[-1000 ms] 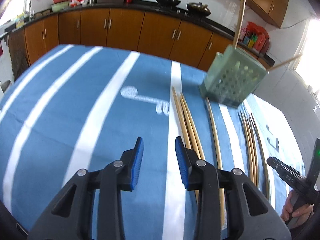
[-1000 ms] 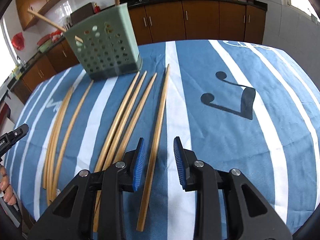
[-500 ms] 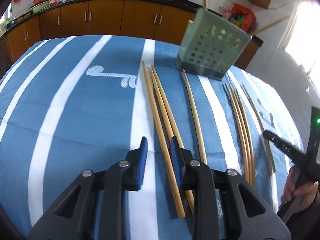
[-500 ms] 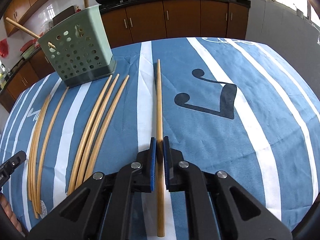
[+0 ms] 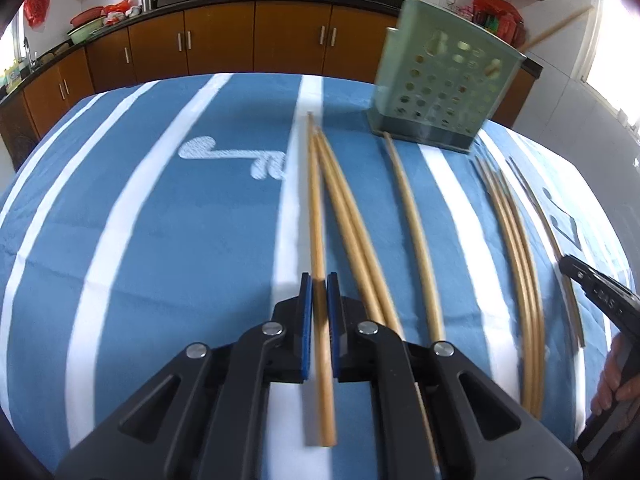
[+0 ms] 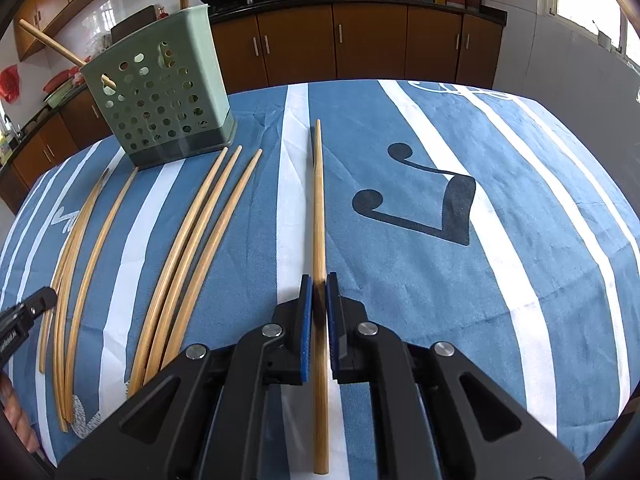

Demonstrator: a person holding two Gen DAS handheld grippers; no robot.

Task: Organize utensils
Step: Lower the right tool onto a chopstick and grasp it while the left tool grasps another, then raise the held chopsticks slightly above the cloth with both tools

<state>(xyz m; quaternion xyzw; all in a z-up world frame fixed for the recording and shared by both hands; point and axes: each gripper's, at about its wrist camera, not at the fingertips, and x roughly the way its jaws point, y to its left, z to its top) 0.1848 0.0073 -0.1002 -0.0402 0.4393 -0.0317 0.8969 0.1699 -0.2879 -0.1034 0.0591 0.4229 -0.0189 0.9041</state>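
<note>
Several long wooden chopsticks lie on a blue and white striped cloth. My left gripper (image 5: 319, 280) is shut on one chopstick (image 5: 315, 208), the leftmost of its group. My right gripper (image 6: 318, 280) is shut on another chopstick (image 6: 319, 200), which lies apart to the right of the others. A green perforated utensil basket (image 5: 444, 92) stands at the far side with two chopsticks in it; it also shows in the right wrist view (image 6: 160, 92). Whether the held chopsticks are lifted off the cloth I cannot tell.
Loose chopsticks (image 5: 416, 236) (image 6: 192, 252) lie in curved rows between the grippers. The other hand's gripper shows at the right edge of the left wrist view (image 5: 600, 292). Brown kitchen cabinets (image 6: 360, 44) and a counter with pans stand behind the table.
Both grippers moved forward over a chopstick and closed. The right one shut half a second ago; the left one narrowed then and is now shut on its chopstick.
</note>
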